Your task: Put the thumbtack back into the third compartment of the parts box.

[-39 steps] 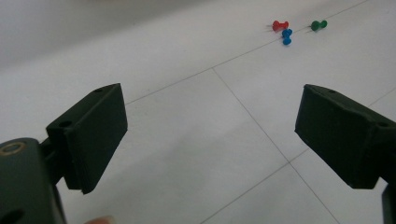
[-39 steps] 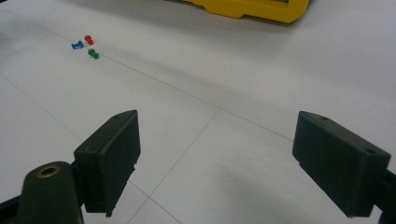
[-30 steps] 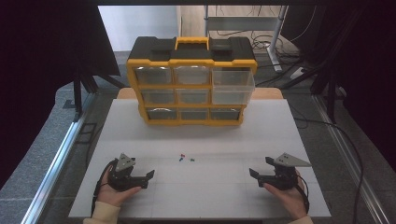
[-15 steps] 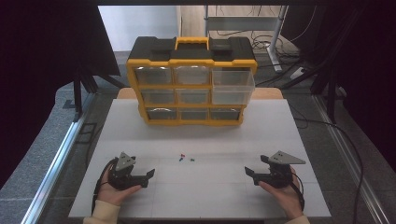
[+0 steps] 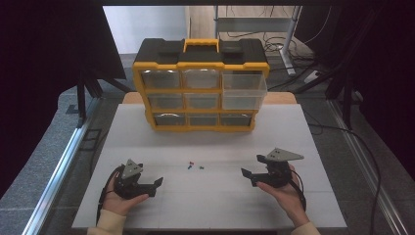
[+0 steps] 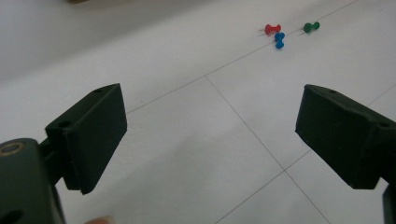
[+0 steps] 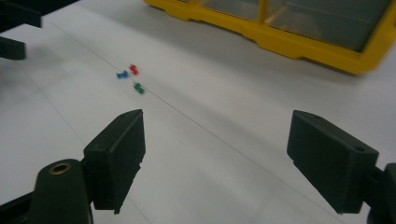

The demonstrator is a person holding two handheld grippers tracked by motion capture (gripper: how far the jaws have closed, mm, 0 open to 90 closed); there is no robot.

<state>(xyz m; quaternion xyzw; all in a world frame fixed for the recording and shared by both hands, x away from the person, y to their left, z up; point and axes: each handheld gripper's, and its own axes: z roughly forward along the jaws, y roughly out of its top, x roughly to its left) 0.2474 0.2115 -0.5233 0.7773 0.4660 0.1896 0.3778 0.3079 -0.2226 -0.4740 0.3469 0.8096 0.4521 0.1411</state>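
Between your hands, three small plastic pushpins (image 5: 195, 166) sit at one o'clock from the gaping left tongs (image 5: 157, 182); right tongs (image 5: 246, 173) also wide.

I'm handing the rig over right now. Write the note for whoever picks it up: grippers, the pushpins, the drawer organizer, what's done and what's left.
Left hand-held gripper: open, empty, low over the table's left front, jaws aimed at the pins.
Right hand-held gripper: open, empty, at the right front, also facing the pins.
Things: red pushpin, blue pushpin and green pushpin lie loose in a tight cluster mid-table between the grippers. The yellow drawer organizer stands at the back; its top-right drawer is pulled out.
Done: no pin picked up yet.
Left: probably grasp each pin and drop it in the open drawer, then push it shut.
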